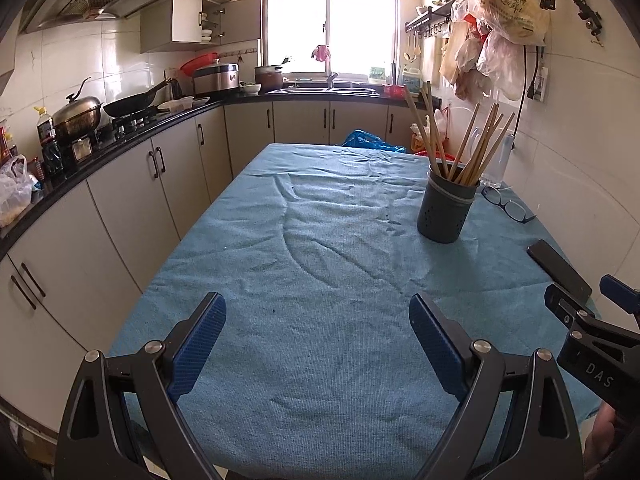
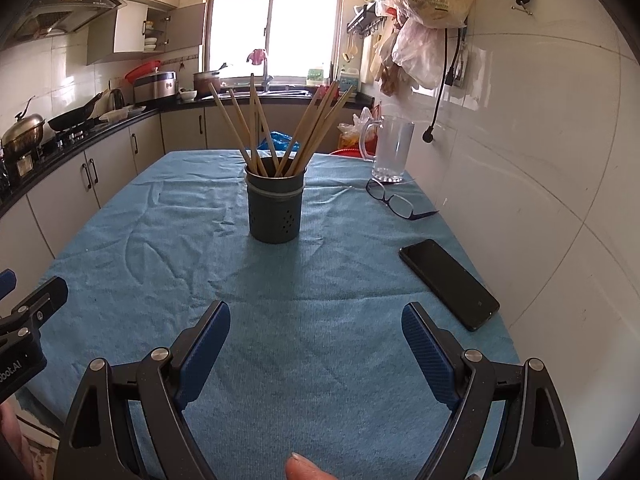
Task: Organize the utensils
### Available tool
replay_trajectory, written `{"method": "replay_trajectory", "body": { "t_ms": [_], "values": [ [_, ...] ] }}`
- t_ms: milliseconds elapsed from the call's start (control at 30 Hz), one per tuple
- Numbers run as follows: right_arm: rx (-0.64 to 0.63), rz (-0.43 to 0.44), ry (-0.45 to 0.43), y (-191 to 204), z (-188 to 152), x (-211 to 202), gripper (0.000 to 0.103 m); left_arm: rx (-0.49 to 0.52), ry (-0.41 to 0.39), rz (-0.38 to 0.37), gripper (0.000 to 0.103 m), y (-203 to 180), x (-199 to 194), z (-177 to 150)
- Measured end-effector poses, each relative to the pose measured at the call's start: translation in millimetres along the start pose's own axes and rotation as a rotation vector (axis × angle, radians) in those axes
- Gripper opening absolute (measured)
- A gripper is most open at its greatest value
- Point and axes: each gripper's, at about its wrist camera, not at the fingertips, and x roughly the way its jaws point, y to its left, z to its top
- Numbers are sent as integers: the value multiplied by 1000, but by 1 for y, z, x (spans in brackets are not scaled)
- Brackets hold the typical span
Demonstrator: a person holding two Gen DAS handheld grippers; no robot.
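- Wooden chopsticks (image 2: 276,132) stand fanned out in a dark perforated holder (image 2: 275,208), which sits upright on the blue cloth (image 2: 320,360) covering the table, a little above the middle of the right wrist view.
- In the left wrist view the same holder (image 1: 446,208) shows right of centre, chopsticks (image 1: 468,140) leaning to both sides of its rim.
- Judging by how things lie, the sorting looks finished or nearly so: no loose chopstick or other utensil shows anywhere on the cloth in either view.
- What remains on the cloth is not cutlery: a black phone (image 2: 448,282) at the right, glasses (image 2: 398,200) above it, and a clear mug (image 2: 390,150) in the upper right near the tiled wall.
- Right gripper (image 2: 316,330) sits at the bottom of its own frame with jaws spread wide and only bare cloth between the blue pads (image 2: 204,354); nothing is held.
- Left gripper (image 1: 318,320) is likewise wide apart and empty, low in its frame.
- For the right claw the holder lies straight ahead, above the gap between the jaws and well apart from them.
- For the left claw it lies ahead and off to the right, also well apart.
- A fingertip (image 2: 302,467) of the person shows at the bottom edge of the right view.
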Motion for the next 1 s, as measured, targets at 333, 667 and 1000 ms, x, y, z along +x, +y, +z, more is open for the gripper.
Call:
{"method": "replay_trajectory", "body": {
  "t_ms": [333,667,1000],
  "values": [
    [-7,4,27,3,-3,6,91,-2,9,-3,92,1,2,0],
    [-8,6,42,4,-4,9,91,-5,11,-3,92,1,3,-1],
    [-14,9,59,6,-7,12,91,-4,11,-2,92,1,3,-1]
  ]
}}
